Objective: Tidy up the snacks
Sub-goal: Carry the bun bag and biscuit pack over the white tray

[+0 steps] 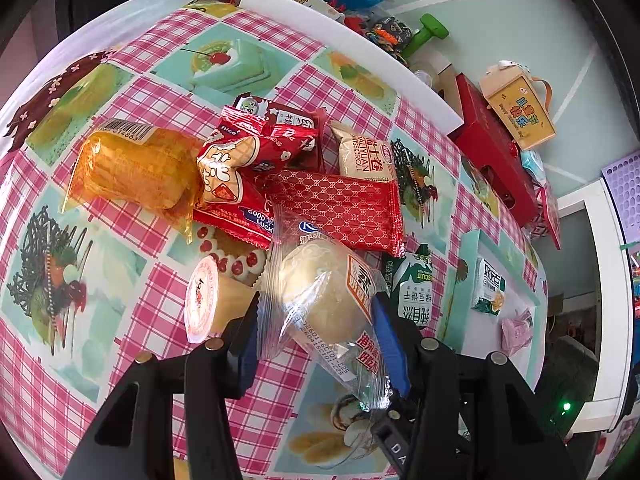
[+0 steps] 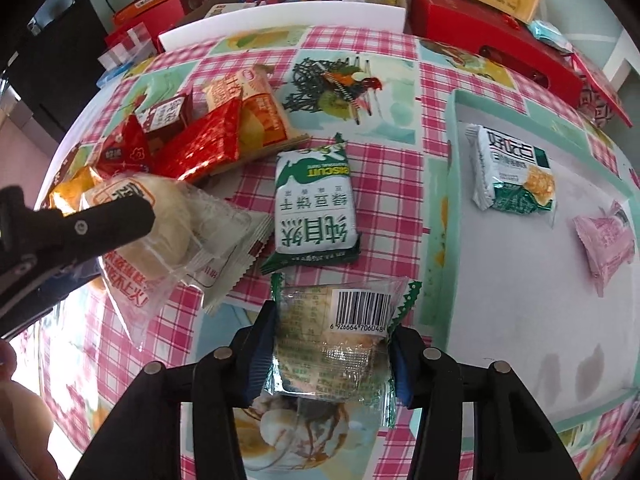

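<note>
Left gripper (image 1: 316, 316): jaws closed on a clear-wrapped bun (image 1: 320, 296), low centre of left view, above the desk (image 1: 132, 304). Snack pile (image 1: 240, 168) just behind it, mid-frame. Right gripper (image 2: 328, 344): jaws clamped on a barcoded packet (image 2: 336, 336), bottom centre of right view. Green biscuit pack (image 2: 316, 204) lies just above it. Tray (image 2: 452, 200) at right holds two packets.

A home — a dessert-print checked tablecloth (image 1: 132, 92), gift boxes (image 2: 492, 36) and a green dumbbell (image 1: 430, 32) cluttered behind.
</note>
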`<move>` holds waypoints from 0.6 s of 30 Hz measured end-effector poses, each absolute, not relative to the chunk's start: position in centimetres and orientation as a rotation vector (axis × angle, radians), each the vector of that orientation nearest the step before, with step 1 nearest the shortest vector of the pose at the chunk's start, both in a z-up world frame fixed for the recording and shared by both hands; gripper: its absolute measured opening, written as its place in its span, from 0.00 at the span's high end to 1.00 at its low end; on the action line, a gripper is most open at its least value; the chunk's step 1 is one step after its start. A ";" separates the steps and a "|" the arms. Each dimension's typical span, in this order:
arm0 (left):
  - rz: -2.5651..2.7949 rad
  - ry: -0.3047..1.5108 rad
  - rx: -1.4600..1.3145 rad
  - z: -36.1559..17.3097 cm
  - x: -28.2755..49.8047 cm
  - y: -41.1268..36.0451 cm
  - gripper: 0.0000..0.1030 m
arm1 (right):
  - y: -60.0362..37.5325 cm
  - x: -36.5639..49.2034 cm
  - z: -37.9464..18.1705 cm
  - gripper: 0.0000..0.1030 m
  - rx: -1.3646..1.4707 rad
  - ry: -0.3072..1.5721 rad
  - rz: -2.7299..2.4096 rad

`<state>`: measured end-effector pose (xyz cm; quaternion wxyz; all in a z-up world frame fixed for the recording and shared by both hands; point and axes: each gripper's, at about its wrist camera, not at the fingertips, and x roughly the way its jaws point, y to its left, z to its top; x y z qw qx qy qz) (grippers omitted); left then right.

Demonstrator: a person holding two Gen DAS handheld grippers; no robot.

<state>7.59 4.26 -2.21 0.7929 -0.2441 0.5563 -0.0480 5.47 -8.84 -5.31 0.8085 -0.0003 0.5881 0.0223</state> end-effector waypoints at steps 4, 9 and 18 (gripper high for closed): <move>-0.103 1.191 -0.508 -1.9 7.6 4.1 0.49 | -9.9 5.4 -4.5 0.50 0.040 1.240 0.038; -0.115 1.169 -0.507 -1.0 7.3 4.1 0.49 | -11.0 5.3 -2.8 0.50 0.073 1.202 0.043; -0.166 1.088 -0.482 2.2 7.0 3.2 0.49 | -14.3 4.4 0.1 0.50 0.136 1.125 0.001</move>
